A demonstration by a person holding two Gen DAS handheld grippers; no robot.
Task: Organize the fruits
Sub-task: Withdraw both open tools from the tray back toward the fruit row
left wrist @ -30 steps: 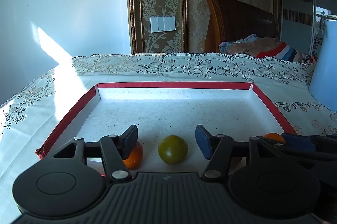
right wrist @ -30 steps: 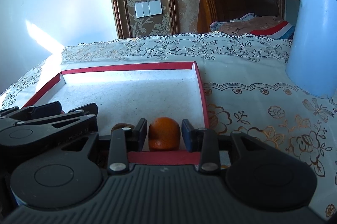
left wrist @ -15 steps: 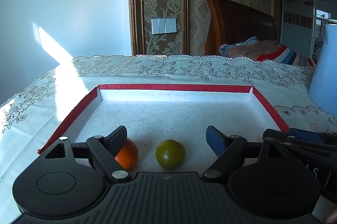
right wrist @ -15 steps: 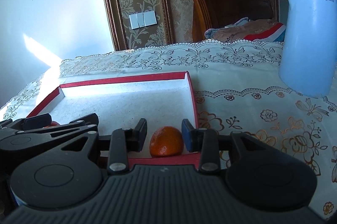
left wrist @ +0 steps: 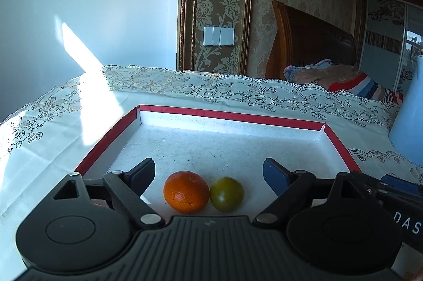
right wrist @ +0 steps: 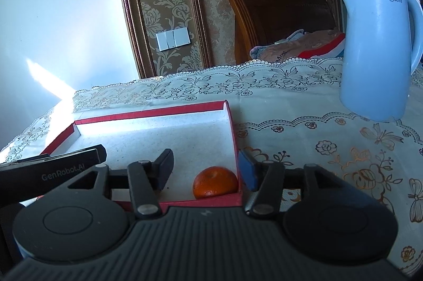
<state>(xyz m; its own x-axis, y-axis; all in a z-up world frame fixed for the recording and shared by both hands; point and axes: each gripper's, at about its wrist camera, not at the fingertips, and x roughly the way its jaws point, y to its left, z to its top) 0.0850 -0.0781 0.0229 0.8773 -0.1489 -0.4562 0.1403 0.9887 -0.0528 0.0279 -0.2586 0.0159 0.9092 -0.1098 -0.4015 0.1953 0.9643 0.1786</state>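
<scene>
Table (right wrist: 304,106) has a lace floral cloth; red-rimmed white tray (left wrist: 232,117) on it, blue kettle (right wrist: 378,51) to its right. Behind: patterned wallpaper, wall switch (left wrist: 219,36), wooden headboard (left wrist: 312,40).

Left gripper (left wrist: 208,172) fingers opening wide, gripping nothing; orange (left wrist: 186,191) and green fruit (left wrist: 226,193) touching, between them on the tray floor.

Right gripper (right wrist: 205,170) fingers opening, clear of second orange (right wrist: 215,182) in the tray's near right corner.

A table covered by a white tablecloth (right wrist: 304,146) with gold floral print and a lace border carries 2 things directly: a shallow red-rimmed tray (left wrist: 341,146) with a white speckled floor, and a pale blue electric kettle (right wrist: 378,54) standing upright, well apart to the tray's right.
</scene>
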